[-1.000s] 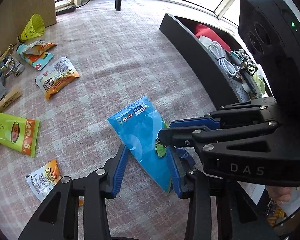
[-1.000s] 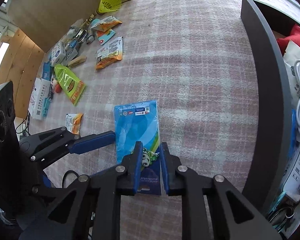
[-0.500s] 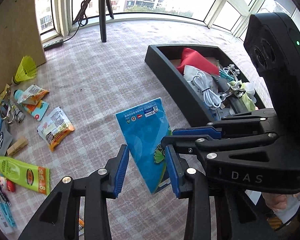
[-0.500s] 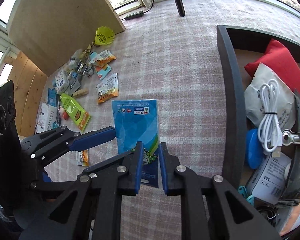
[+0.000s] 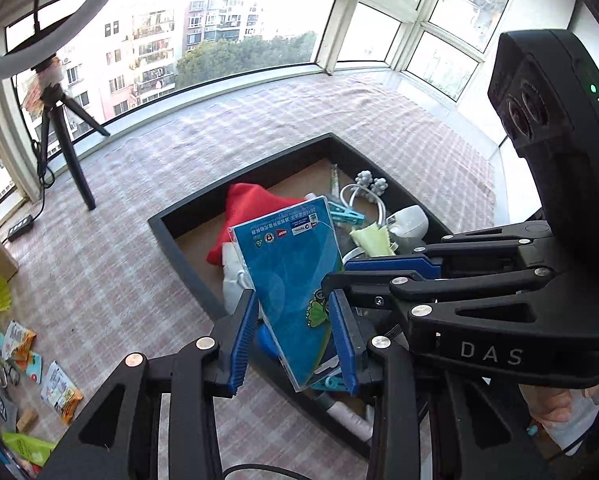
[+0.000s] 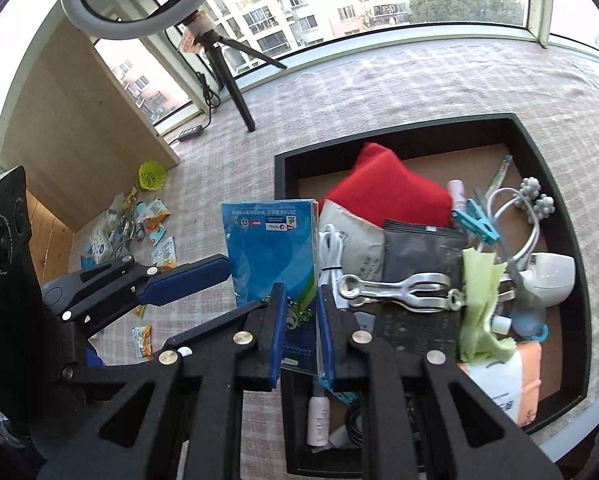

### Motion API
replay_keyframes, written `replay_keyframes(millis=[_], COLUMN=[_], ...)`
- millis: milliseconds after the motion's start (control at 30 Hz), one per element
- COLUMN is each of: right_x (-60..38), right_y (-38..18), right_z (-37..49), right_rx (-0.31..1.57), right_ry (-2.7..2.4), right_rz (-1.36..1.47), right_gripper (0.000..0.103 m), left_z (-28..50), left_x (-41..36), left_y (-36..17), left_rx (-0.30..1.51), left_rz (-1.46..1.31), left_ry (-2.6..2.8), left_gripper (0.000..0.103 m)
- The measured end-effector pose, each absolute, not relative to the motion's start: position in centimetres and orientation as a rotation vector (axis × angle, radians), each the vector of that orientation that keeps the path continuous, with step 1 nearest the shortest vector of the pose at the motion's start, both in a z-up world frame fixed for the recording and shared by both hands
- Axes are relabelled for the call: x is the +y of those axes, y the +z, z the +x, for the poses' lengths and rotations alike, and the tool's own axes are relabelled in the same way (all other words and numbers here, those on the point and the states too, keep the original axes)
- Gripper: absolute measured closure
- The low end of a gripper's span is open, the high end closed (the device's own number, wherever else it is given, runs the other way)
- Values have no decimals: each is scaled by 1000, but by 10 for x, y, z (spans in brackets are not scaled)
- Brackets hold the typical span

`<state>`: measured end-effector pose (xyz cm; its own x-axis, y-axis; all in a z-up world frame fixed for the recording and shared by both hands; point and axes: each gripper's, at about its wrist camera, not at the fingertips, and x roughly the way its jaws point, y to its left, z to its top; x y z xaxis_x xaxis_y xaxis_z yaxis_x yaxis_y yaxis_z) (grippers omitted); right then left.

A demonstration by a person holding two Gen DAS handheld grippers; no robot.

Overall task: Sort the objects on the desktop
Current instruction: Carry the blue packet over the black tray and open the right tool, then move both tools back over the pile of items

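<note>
A flat blue packet point(image 5: 291, 264) in clear wrap hangs in the air over the near left rim of the black tray point(image 5: 187, 256). My left gripper point(image 5: 295, 320) is shut on it, blue pads pressing its two long edges. My right gripper point(image 6: 301, 320) is shut across the thin lower end of the blue packet point(image 6: 271, 252). In the right wrist view one of the left gripper's fingers point(image 6: 187, 276) touches the packet's left edge; the other is hidden behind it. The right gripper point(image 5: 335, 276) reaches in from the right in the left wrist view. The black tray point(image 6: 283, 200) is crowded.
The tray holds a red pouch point(image 6: 383, 188), a white cable point(image 6: 331, 248), a metal clip point(image 6: 399, 286), a green cloth point(image 6: 479, 292) and a teal peg point(image 6: 473, 222). Snack packets point(image 5: 61, 390) and a yellow shuttlecock point(image 6: 151, 176) lie on the checked cloth at left. A tripod point(image 6: 235, 88) stands by the window.
Both grippers have lifted the blue packet off the checked cloth and carried it to the right, from beside the tray to above its rim. The view now takes in the windows.
</note>
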<state>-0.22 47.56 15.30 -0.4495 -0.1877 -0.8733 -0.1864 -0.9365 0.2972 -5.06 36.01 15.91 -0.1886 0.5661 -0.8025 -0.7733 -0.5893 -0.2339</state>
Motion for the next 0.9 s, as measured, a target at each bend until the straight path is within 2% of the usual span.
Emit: replay_keyframes(millis=[100,167,300,400,533,700,900], right_x=[504,521,543,547,537,507,456], right_y=[165,173,183,181,172,164,155], right_z=[9,16,27,29,24,7,-18], right_rx=[-589,-590,-605,-610,-605,-536,-418], right_ry=[-2667,-2732,-2829,-2837,-2797,-2737,-2639], right_rz=[1658,1666,1635,1628,1640,1626,1592], right_gripper=[86,86,83,76,73,62,61], left_z=[-46,-44,-39,-38,-48,-63,-84], left_x=[390,405,414,407,385,337,260], left_y=[167,171,176,175,168,158,136], left_rx=[273,269,261,294,267,230,191], left_rz=[-1133,-1133,-1124,-1111,-1163,-1215,-1326], left_ry=[1855,1866,1871,1898,1929,2028,2180], left_gripper=[69,64,64,64,64,62,60])
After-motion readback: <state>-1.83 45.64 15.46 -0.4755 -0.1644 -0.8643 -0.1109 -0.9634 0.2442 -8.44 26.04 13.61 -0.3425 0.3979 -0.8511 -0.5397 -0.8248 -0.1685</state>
